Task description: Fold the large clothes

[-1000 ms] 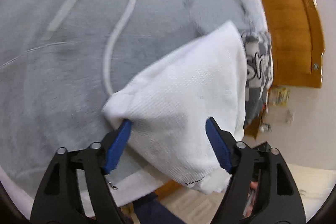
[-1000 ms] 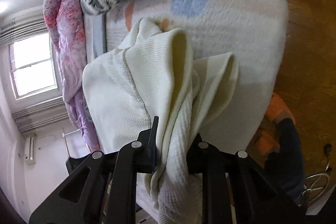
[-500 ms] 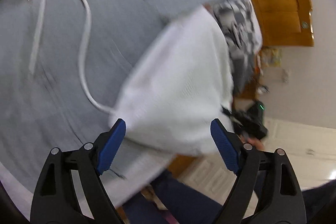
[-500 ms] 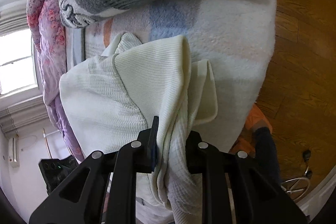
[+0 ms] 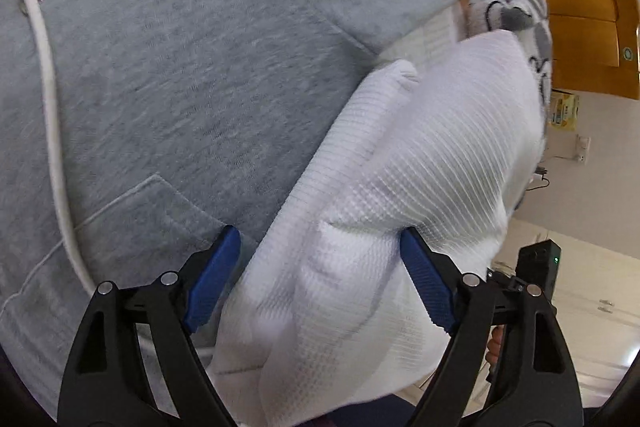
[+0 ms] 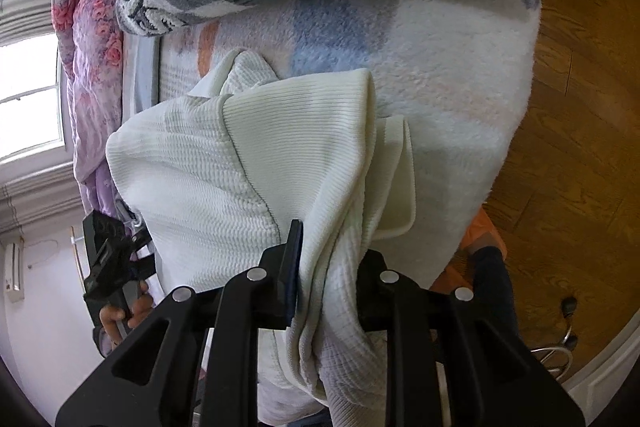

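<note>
Your right gripper (image 6: pixel 328 267) is clamping 1 bunched edge of the white sweater (image 6: pixel 240 167), lying at the bed's (image 6: pixel 460 67) edge. Your left gripper (image 5: pixel 320 267) is standing open, so the unheld side is risking slumping onto the grey hoodie (image 5: pixel 180 87).

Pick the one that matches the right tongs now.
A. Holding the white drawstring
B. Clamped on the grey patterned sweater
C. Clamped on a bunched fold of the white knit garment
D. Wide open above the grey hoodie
C: in the right wrist view, the right tongs pinch a gathered fold of the white knit garment between nearly closed fingers.
</note>
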Action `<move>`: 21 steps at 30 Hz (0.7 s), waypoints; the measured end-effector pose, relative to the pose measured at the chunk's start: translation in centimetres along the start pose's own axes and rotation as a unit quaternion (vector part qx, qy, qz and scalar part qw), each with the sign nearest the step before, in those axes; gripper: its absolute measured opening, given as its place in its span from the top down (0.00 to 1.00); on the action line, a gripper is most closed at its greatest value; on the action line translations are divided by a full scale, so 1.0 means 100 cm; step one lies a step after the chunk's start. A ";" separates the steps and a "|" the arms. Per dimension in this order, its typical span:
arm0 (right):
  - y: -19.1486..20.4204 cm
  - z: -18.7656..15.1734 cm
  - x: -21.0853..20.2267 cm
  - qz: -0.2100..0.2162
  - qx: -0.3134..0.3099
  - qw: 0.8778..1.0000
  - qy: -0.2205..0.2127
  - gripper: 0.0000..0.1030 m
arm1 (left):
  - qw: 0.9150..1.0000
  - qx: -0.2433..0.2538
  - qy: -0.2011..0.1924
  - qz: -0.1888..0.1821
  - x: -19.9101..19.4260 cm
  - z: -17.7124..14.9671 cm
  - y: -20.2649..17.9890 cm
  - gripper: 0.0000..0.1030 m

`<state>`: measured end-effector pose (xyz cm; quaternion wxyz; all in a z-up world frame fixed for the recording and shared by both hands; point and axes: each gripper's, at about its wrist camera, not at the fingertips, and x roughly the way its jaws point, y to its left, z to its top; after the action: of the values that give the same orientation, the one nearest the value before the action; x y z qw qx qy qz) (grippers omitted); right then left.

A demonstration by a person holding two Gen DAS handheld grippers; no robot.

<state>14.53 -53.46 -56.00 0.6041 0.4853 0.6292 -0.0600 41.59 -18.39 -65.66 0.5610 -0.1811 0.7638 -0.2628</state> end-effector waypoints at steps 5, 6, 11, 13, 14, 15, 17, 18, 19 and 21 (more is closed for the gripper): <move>0.017 0.000 0.004 -0.028 -0.017 0.999 -0.005 0.81 | 1.000 0.010 -0.015 -0.005 -0.003 -0.007 -0.005 0.48; 0.022 -0.001 0.005 -0.038 -0.025 0.999 -0.005 0.81 | 1.000 0.011 -0.018 -0.002 -0.004 -0.008 -0.006 0.49; 0.058 -0.008 0.005 -0.078 -0.092 0.993 -0.002 0.82 | 0.999 0.013 -0.052 0.010 -0.020 -0.025 -0.020 0.69; 0.068 -0.014 0.001 -0.067 -0.101 0.993 0.003 0.83 | 0.998 0.018 -0.066 0.001 -0.034 -0.032 -0.024 0.74; 0.072 -0.016 0.001 -0.063 -0.104 0.993 0.005 0.83 | 0.997 0.015 -0.072 -0.005 -0.041 -0.035 -0.025 0.75; 0.079 -0.019 -0.001 -0.062 -0.115 0.991 0.008 0.83 | 0.997 0.016 -0.075 -0.006 -0.047 -0.038 -0.028 0.75; 0.090 -0.021 -0.005 -0.076 -0.136 0.988 0.008 0.84 | 0.997 0.029 -0.072 0.025 -0.046 -0.044 -0.036 0.73; 0.091 -0.019 -0.006 -0.084 -0.138 0.987 0.012 0.84 | 0.996 0.033 -0.069 0.043 -0.041 -0.045 -0.037 0.72; 0.086 -0.013 -0.006 -0.084 -0.128 0.988 0.013 0.84 | 0.995 0.028 -0.065 0.066 -0.032 -0.044 -0.035 0.67; 0.072 -0.002 -0.003 -0.077 -0.101 0.992 0.017 0.84 | 0.991 0.046 -0.061 0.114 -0.021 -0.041 -0.036 0.54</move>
<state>19.28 -49.75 -52.07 0.6329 0.3730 0.6776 -0.0345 38.24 -19.22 -60.96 0.6404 -0.0822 0.7311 -0.2204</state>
